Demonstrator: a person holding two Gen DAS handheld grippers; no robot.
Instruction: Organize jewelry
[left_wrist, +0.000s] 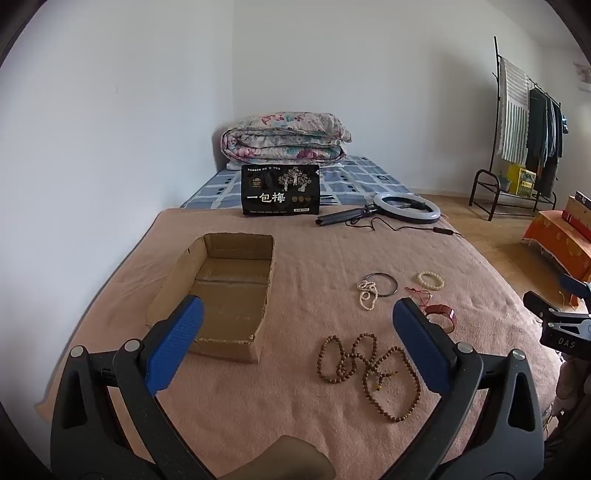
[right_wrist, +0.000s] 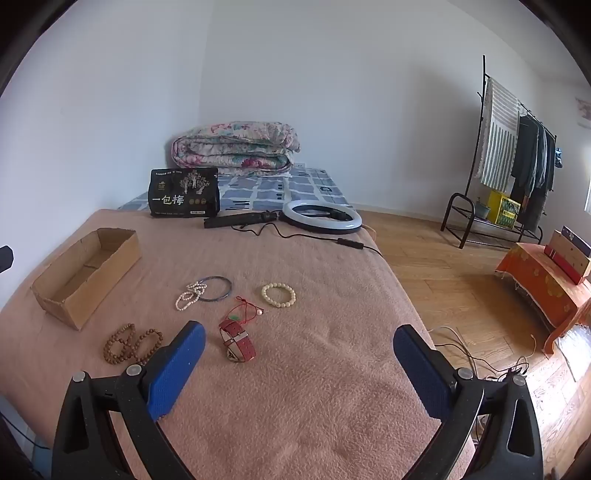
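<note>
Across the middle of both frames, on the pink blanket (right_wrist: 295, 369) covering the bed, the jewelry lies loose and none of it has reached the empty cardboard box (left_wrist: 221, 288) at centre left of the left wrist view. Both the left gripper (left_wrist: 297, 325) and the right gripper (right_wrist: 299, 347) hover with jaws spread wide and nothing between them. The long wooden bead strand (left_wrist: 369, 365), at lower centre of the left view, looks light and limp; it would probably sag and trail if lifted by one loop, so pinching where several loops cross seems wisest. The white pearl string (right_wrist: 190, 293) lies partly over a thin dark bangle (right_wrist: 216, 288), which is stiff, smooth and likely slippery, best pinched across its rim. The cream bead bracelet (right_wrist: 279, 294) looks elastic and easy to nip by one bead. The red-strap watch (right_wrist: 238, 341) is probably the heaviest piece, and its strap offers a flat hold; a red cord pendant (right_wrist: 245, 308) just beside it looks flimsy. Toward the upper left, a black pouch (right_wrist: 183, 192) reads "一包梅"; smaller print is illegible. On a black clamp (left_wrist: 565, 341) at the right edge of the left view, "DAS" can be read.
</note>
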